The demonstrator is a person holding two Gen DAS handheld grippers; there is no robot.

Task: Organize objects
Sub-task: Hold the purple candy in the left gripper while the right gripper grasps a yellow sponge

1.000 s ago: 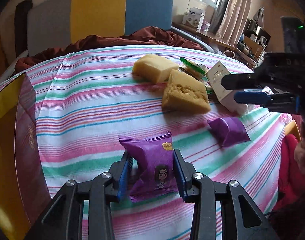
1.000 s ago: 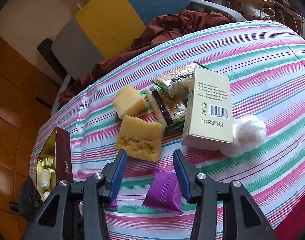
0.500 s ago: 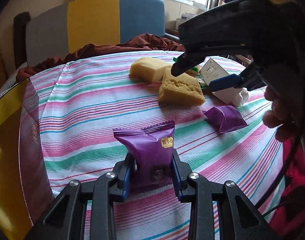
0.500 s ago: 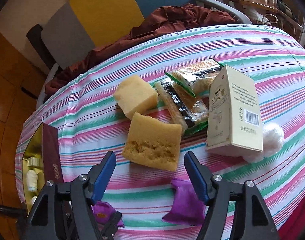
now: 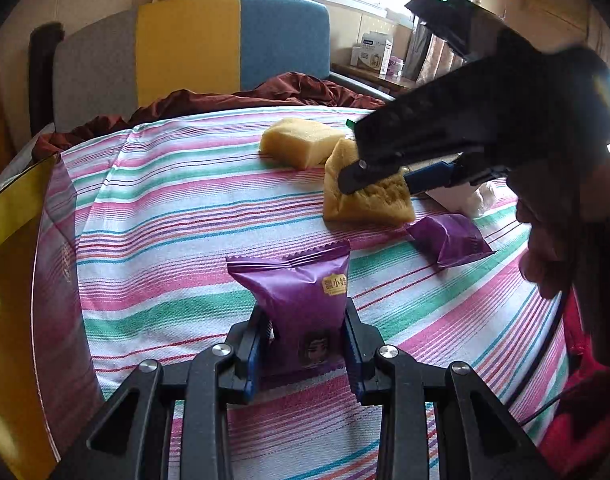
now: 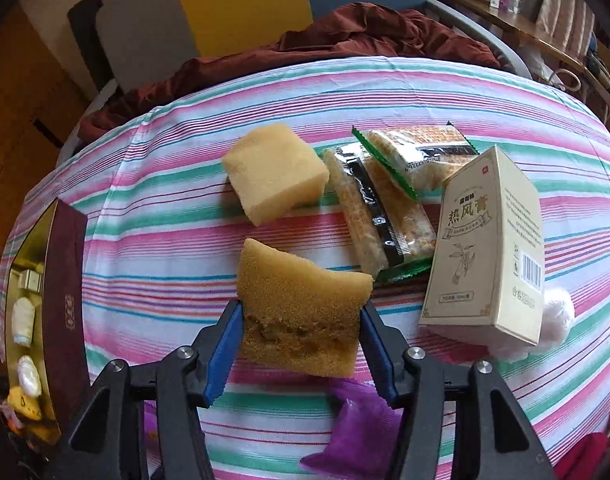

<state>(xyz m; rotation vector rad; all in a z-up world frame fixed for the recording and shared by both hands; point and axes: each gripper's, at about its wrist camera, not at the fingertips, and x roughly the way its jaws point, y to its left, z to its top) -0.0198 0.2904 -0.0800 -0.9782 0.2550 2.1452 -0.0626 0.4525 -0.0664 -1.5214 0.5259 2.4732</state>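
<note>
My left gripper (image 5: 305,354) is shut on a purple snack packet (image 5: 301,300) held upright just above the striped tablecloth (image 5: 177,216). My right gripper (image 6: 301,344) has its blue fingers on both sides of a brown sponge (image 6: 301,312), pressed against it. The same sponge (image 5: 369,200) shows in the left wrist view under the right gripper (image 5: 381,176). A pale yellow sponge (image 6: 275,172) lies behind it. A second purple packet (image 6: 353,432) lies near the table's front edge; it also shows in the left wrist view (image 5: 449,240).
Two cracker packets (image 6: 385,200) and a beige carton (image 6: 489,248) lie to the right, with a white cotton ball (image 6: 557,316) behind the carton. An open maroon and gold box (image 6: 45,300) holding small items stands at the left edge. A chair with brown cloth (image 6: 345,36) stands behind.
My right gripper moved forward from the second purple packet to the brown sponge and closed onto its sides. My left gripper closed on the purple packet and raised it upright.
</note>
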